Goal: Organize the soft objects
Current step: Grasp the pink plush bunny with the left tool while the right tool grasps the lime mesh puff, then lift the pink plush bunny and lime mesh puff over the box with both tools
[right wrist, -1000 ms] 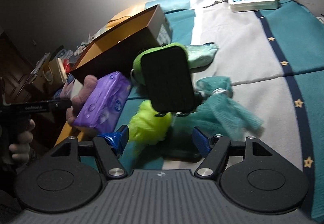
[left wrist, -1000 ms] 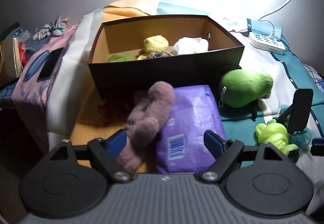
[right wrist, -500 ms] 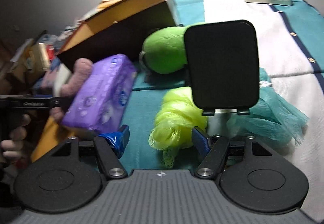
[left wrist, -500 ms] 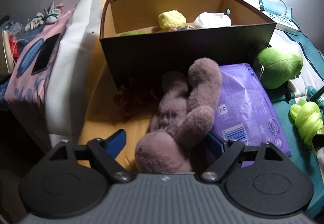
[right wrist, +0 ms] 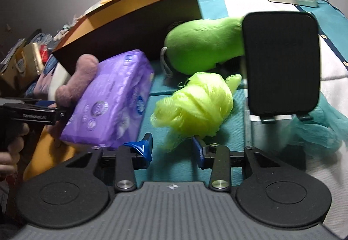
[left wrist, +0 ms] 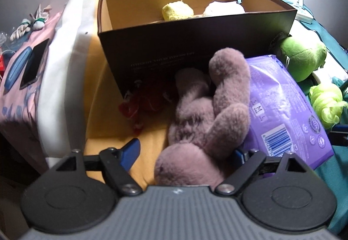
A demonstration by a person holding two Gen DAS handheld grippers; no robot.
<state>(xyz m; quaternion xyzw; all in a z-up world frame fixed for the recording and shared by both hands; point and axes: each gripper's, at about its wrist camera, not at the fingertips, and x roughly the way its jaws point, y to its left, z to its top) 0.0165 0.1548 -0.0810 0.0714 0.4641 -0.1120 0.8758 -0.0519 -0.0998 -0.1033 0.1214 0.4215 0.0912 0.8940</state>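
Plush toy (left wrist: 208,122), mauve and floppy, lay against the front wall of the open box (left wrist: 195,48), leaning on the purple pack (left wrist: 282,109) beside it. The left gripper (left wrist: 187,153) straddled it, jaws spread and opening; one finger could snag the pack. Farther from the box, the right gripper (right wrist: 171,144) was closing on the yellow-green mesh pouf's (right wrist: 195,105) loose tail, which might slip free.
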